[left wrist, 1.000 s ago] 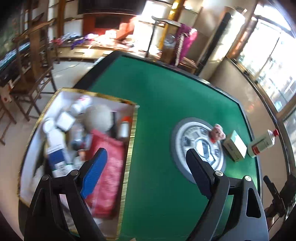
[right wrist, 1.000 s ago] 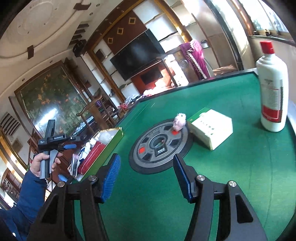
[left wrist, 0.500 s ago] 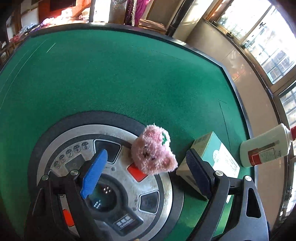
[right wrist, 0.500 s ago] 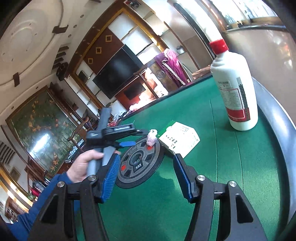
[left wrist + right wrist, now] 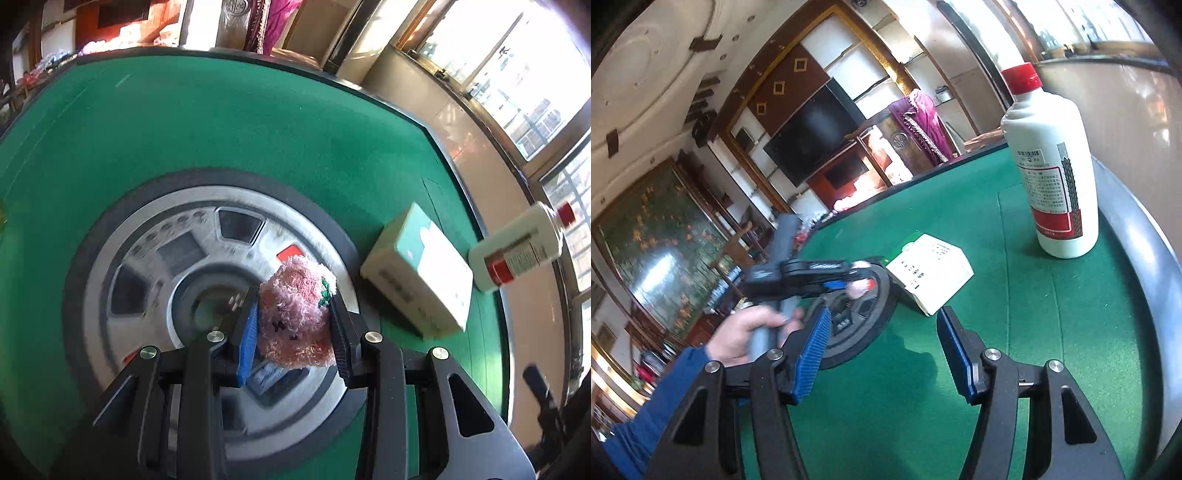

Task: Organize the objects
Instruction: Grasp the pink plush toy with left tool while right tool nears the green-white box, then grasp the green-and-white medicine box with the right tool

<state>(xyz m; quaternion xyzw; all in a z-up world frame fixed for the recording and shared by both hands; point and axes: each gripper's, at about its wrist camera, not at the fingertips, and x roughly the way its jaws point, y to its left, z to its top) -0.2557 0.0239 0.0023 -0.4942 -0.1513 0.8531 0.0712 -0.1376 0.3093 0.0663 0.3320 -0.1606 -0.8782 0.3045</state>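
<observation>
So my left gripper is clamped on the pink plush pig above the table's control hub; right gripper gapes empty. Carton and white bottle remain unsorted.

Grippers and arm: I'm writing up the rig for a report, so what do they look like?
Both the left gripper and right gripper have black angular frames with silver screws and ribbed blue finger pads. The left hand, bare, grips a grey handle; its arm wears a dark blue sleeve.
</observation>
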